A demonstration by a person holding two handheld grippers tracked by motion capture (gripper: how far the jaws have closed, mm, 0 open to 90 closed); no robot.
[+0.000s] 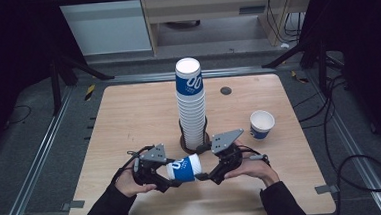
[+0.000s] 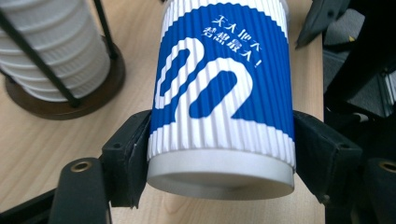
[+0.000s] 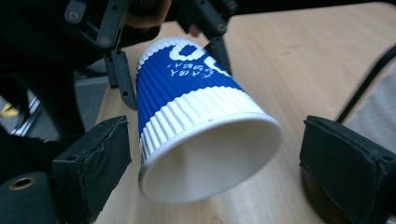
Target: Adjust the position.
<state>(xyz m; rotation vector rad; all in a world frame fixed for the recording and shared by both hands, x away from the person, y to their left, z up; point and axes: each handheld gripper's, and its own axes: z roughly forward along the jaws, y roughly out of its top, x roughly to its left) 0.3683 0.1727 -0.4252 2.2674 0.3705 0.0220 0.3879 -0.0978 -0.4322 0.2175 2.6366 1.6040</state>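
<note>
The left gripper [image 1: 168, 175] is clamped on a blue-and-white ribbed paper cup [image 1: 184, 168], its two black jaws pressing the cup's sides near the base, as the left gripper view shows with the cup [image 2: 219, 93] held between the pads. The cup lies on its side above the wooden table [image 1: 129, 116], base toward the person's left hand [image 1: 128, 184] and open mouth pointing toward the right gripper [image 1: 202, 176]. It sits just in front of the tall cup stack [image 1: 191, 102], on the person's side of it and slightly left of its foot.

The right gripper stands released: in the right gripper view its jaws are spread wide on either side of the cup's open rim [image 3: 210, 158], the left pad close to the rim's edge and the other well apart from it. The right hand [image 1: 255, 167] holds it just right of the stack's base.

The stack rises from a dark round holder [image 1: 186, 144] with thin black upright rods, near the table's middle; its top cup bears the same blue print. In the left gripper view the holder's base [image 2: 60, 100] lies just beyond the held cup. A single upright cup [image 1: 262, 124] stands to the right of the stack, well apart from it. A small dark round disc [image 1: 225, 90] lies on the table behind and right of the stack.
</note>
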